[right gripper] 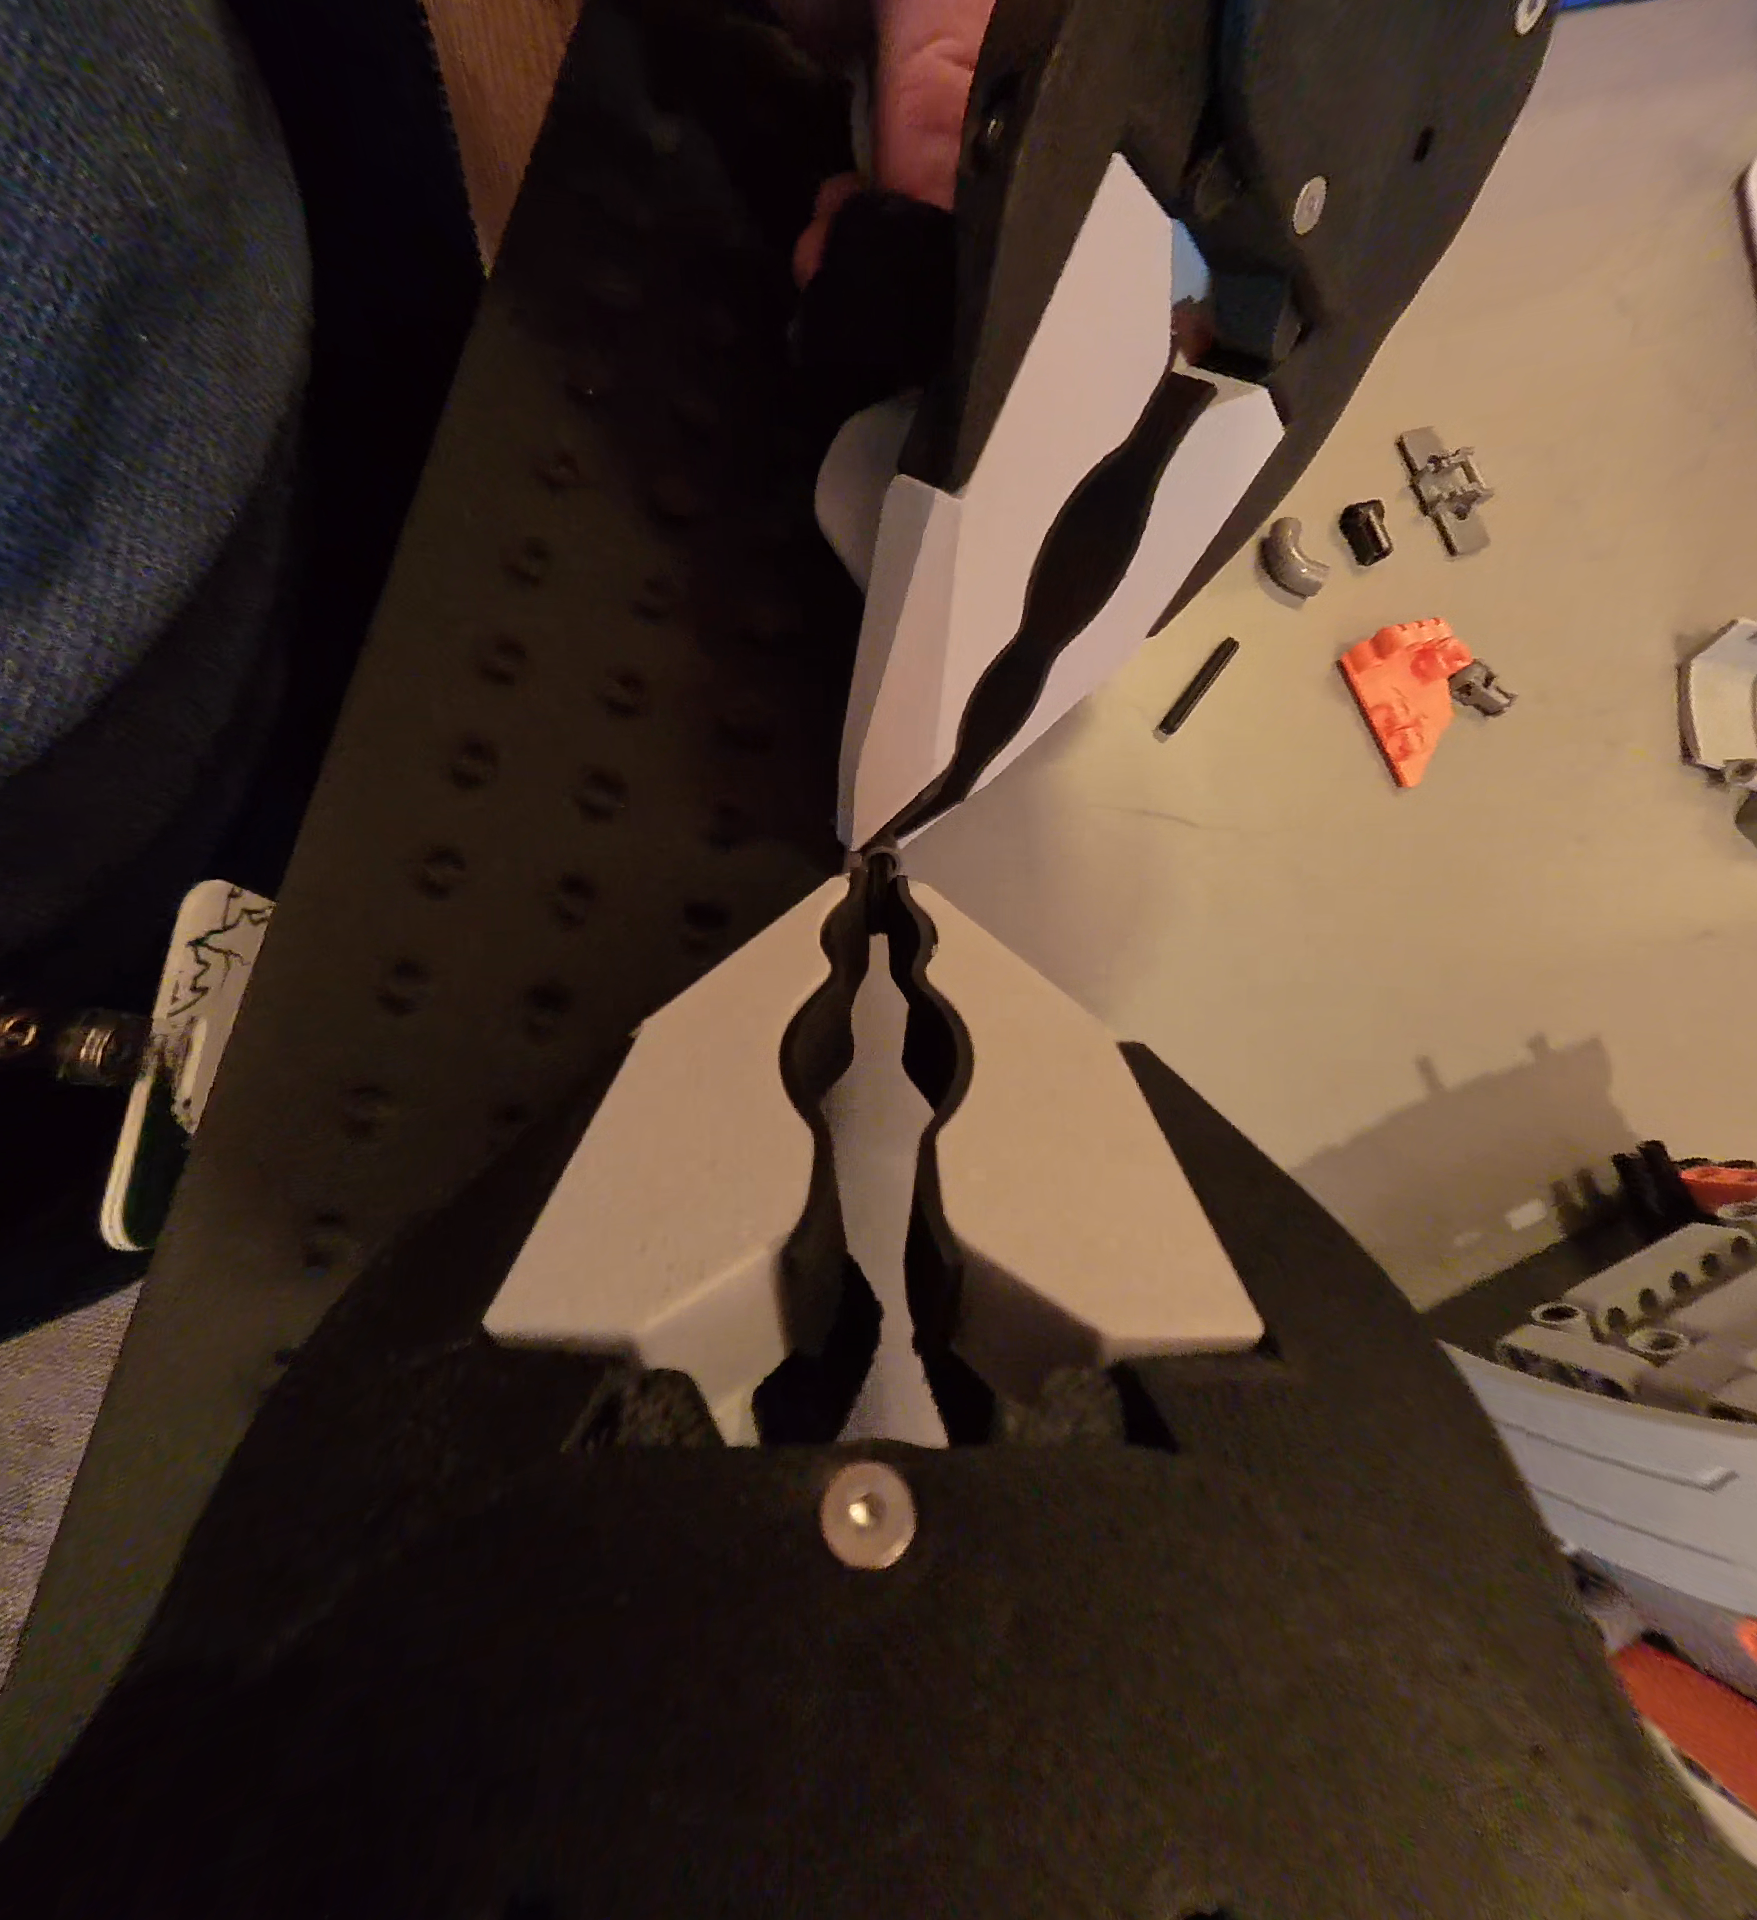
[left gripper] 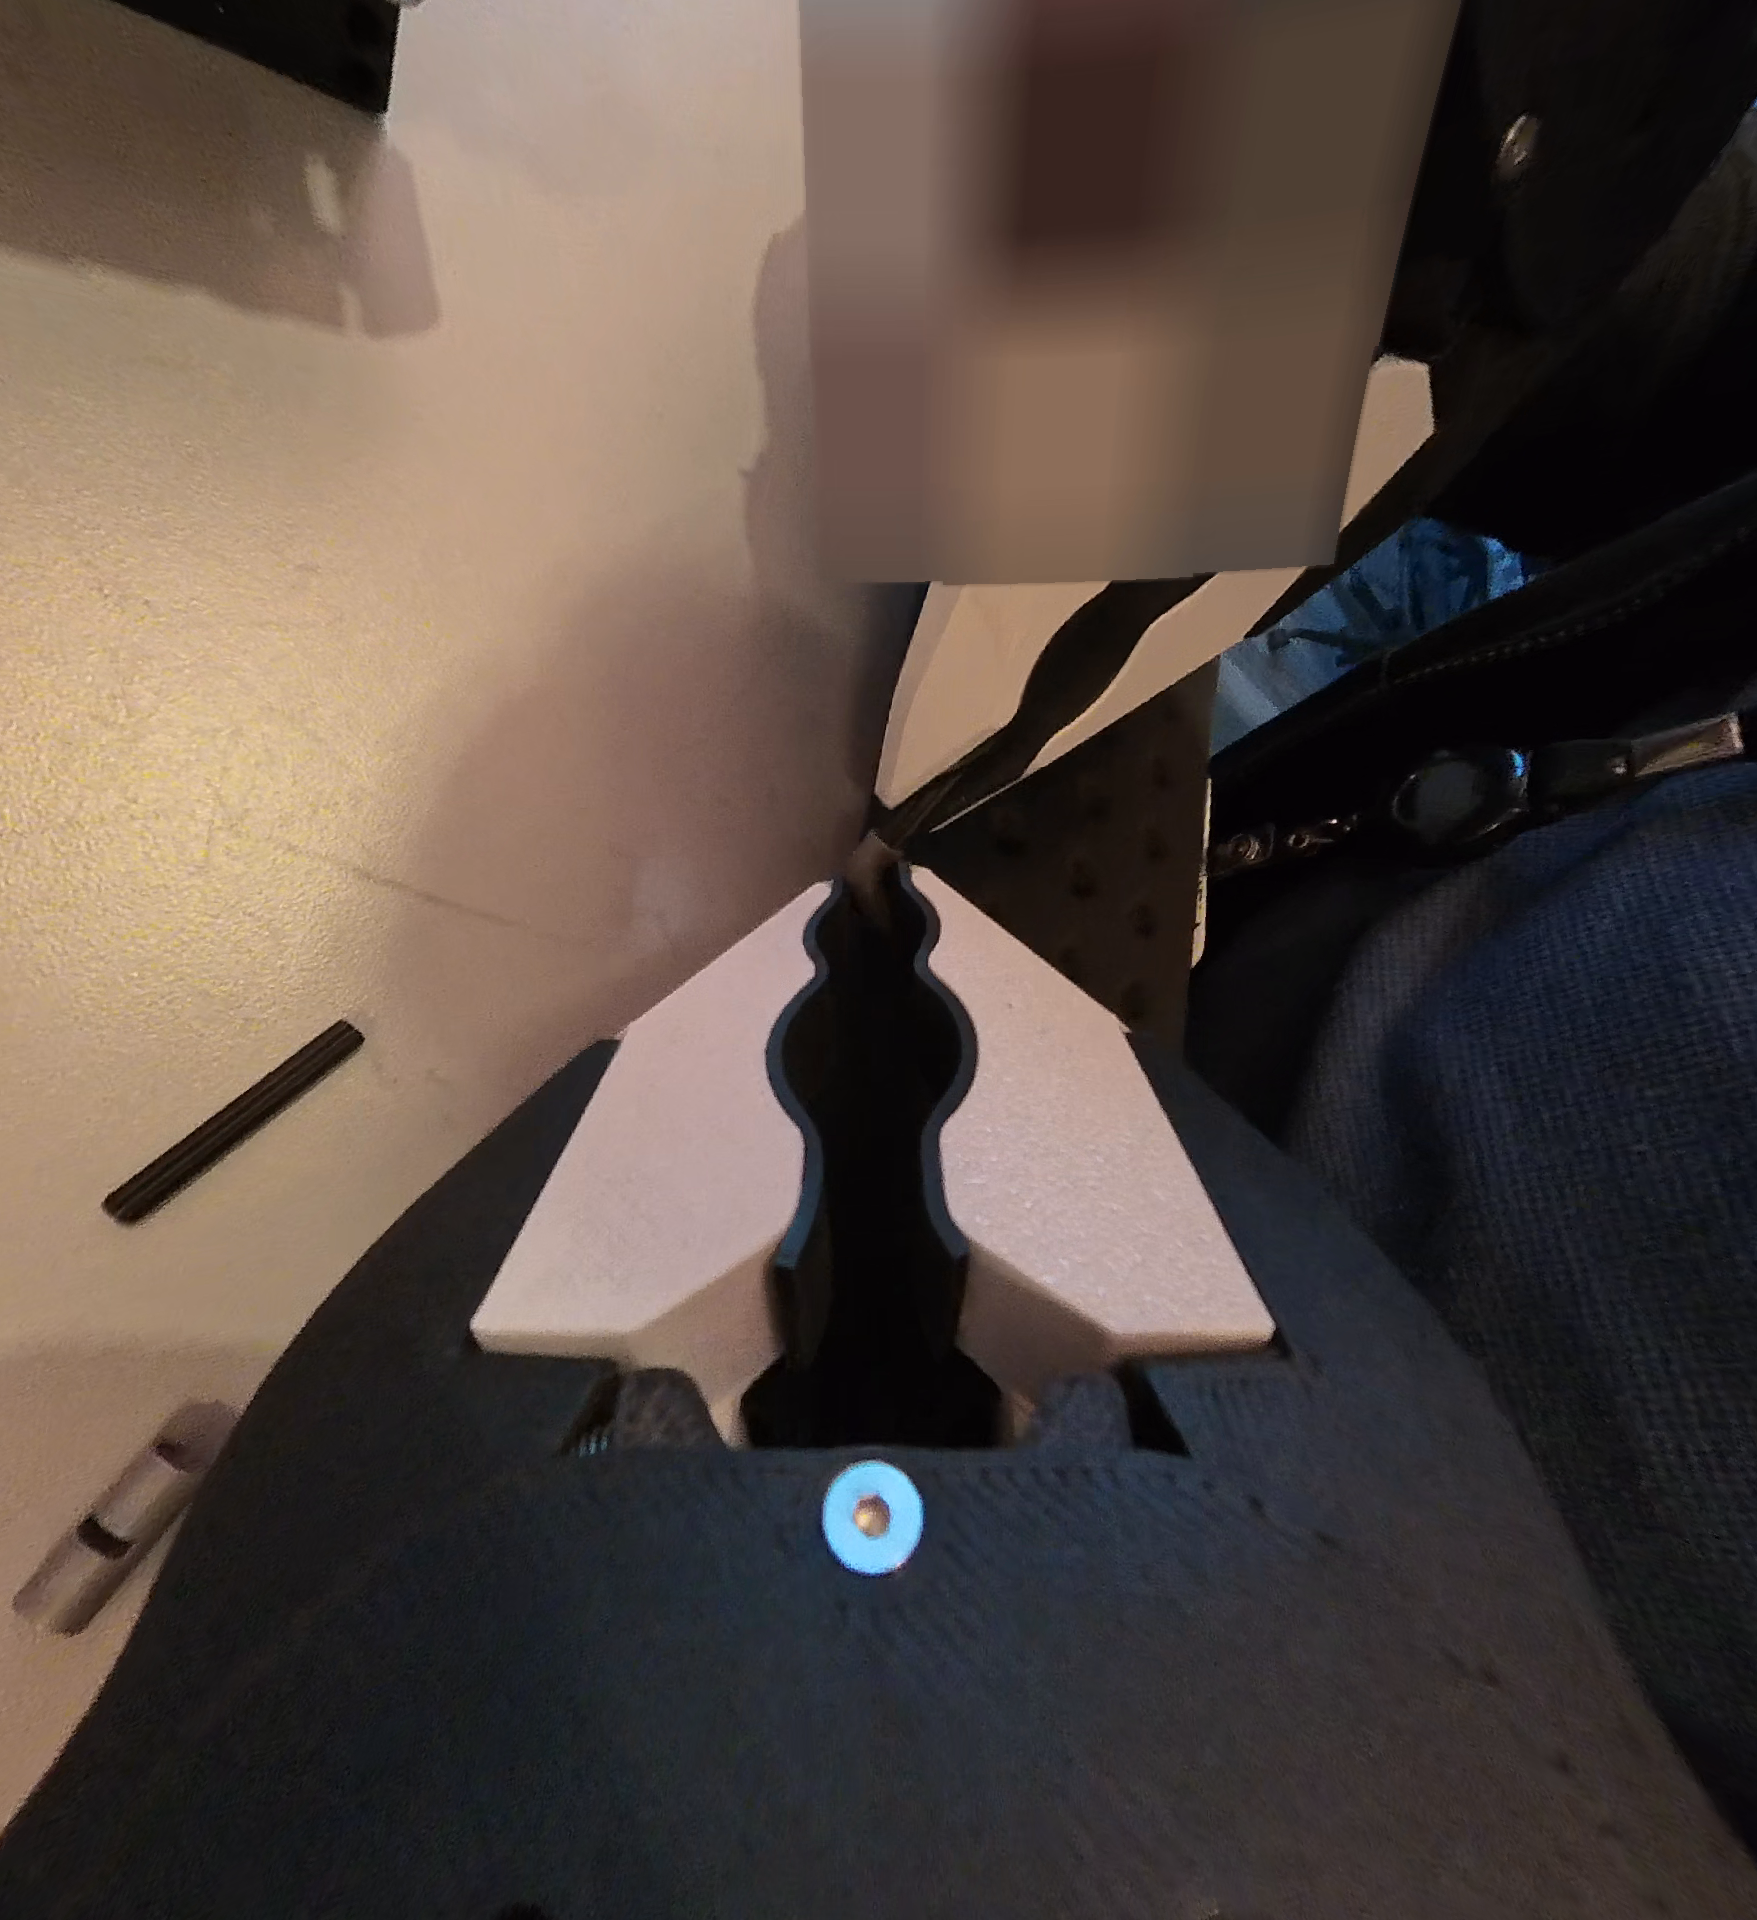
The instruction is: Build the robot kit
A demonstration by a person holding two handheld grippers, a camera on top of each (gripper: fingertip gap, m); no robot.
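Note:
My left gripper (left gripper: 876, 883) and my right gripper (right gripper: 879, 888) meet tip to tip above a pale table (right gripper: 1269, 935). Both are shut, and a small grey piece (right gripper: 882, 858) sits pinched where the tips meet; it also shows in the left wrist view (left gripper: 879, 860). In the right wrist view the left gripper (right gripper: 889, 826) comes down from above, held by a hand (right gripper: 921, 94). In the left wrist view the right gripper (left gripper: 895, 816) reaches in from above, partly under a blurred patch. A black studded plate (right gripper: 541, 727) stands just left of the tips.
Loose parts lie on the table: a black rod (right gripper: 1196, 688), also in the left wrist view (left gripper: 233, 1122), an orange plate (right gripper: 1404, 712), a grey elbow (right gripper: 1292, 556), a white arch (right gripper: 1747, 707). A grey and orange built model (right gripper: 1684, 1382) is at lower right. A person's blue clothing (left gripper: 1580, 1143) is close by. Left and right tips are no more than a few centimetres apart.

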